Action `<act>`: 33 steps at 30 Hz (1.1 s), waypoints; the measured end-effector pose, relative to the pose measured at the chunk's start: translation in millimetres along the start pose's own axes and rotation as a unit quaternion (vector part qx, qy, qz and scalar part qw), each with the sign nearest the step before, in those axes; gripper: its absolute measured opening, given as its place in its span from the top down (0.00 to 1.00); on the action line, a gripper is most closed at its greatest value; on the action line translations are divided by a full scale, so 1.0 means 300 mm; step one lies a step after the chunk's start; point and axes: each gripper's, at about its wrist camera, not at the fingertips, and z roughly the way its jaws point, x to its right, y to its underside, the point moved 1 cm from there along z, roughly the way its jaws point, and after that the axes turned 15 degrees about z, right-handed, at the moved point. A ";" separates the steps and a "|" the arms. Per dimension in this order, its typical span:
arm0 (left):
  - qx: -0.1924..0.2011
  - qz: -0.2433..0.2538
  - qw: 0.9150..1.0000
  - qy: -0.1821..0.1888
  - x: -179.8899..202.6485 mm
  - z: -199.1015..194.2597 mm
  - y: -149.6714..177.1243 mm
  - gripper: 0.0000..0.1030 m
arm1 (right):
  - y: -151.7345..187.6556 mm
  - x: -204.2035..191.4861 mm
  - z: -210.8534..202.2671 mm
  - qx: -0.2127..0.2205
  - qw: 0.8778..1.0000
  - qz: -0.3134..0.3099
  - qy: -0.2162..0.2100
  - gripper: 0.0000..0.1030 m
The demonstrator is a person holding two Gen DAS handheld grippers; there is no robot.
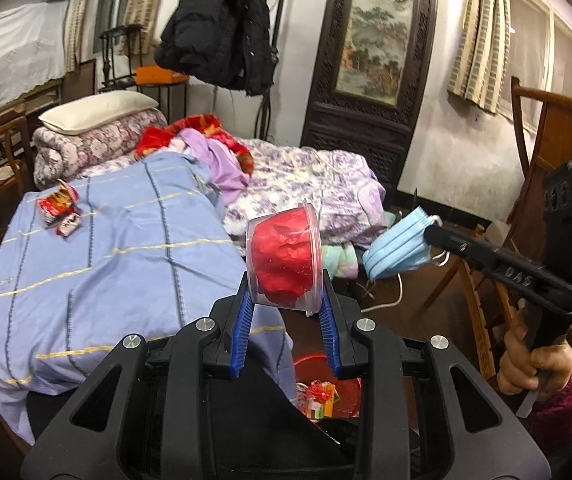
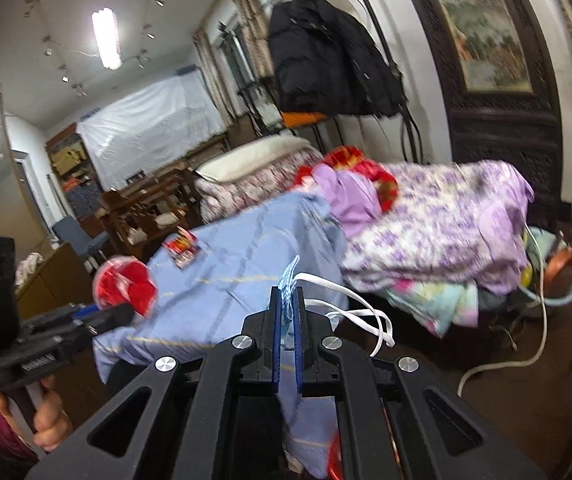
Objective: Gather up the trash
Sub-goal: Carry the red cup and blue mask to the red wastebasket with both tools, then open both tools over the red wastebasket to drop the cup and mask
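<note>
My left gripper (image 1: 286, 280) is shut on a clear plastic tub (image 1: 284, 256) stuffed with red crumpled paper, held above the bed's edge. The same tub (image 2: 124, 286) shows at the left of the right wrist view, blurred. My right gripper (image 2: 286, 294) is shut on a light blue face mask (image 2: 287, 280), whose white ear loops (image 2: 359, 312) dangle to the right. In the left wrist view that mask (image 1: 399, 246) hangs from the right gripper (image 1: 431, 232) beside the tub. A red bin (image 1: 327, 386) with wrappers inside sits on the floor below the left gripper. Red snack wrappers (image 1: 60, 210) lie on the blue blanket.
The bed carries a blue blanket (image 1: 106, 264), a floral quilt (image 1: 309, 184) and a pillow (image 1: 98, 110). A black jacket (image 1: 218, 24) hangs behind. A wooden chair (image 1: 545, 152) stands at the right, a white cable (image 2: 537, 312) trails on the floor.
</note>
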 end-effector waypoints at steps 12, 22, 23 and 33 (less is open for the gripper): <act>-0.069 0.014 0.997 0.038 0.058 0.235 0.041 0.69 | 0.163 0.326 0.229 -0.114 0.988 0.073 0.079 0.92; -0.117 0.037 0.991 0.057 0.119 0.376 0.080 0.69 | 0.308 0.496 0.356 -0.194 0.967 0.149 0.078 0.57; -0.120 0.040 0.990 0.060 0.131 0.386 0.080 0.69 | 0.299 0.500 0.343 -0.187 0.968 0.152 0.074 0.57; -0.173 0.089 0.974 0.114 0.277 0.523 0.101 0.69 | 0.152 0.480 0.139 -0.073 0.986 0.142 0.049 0.49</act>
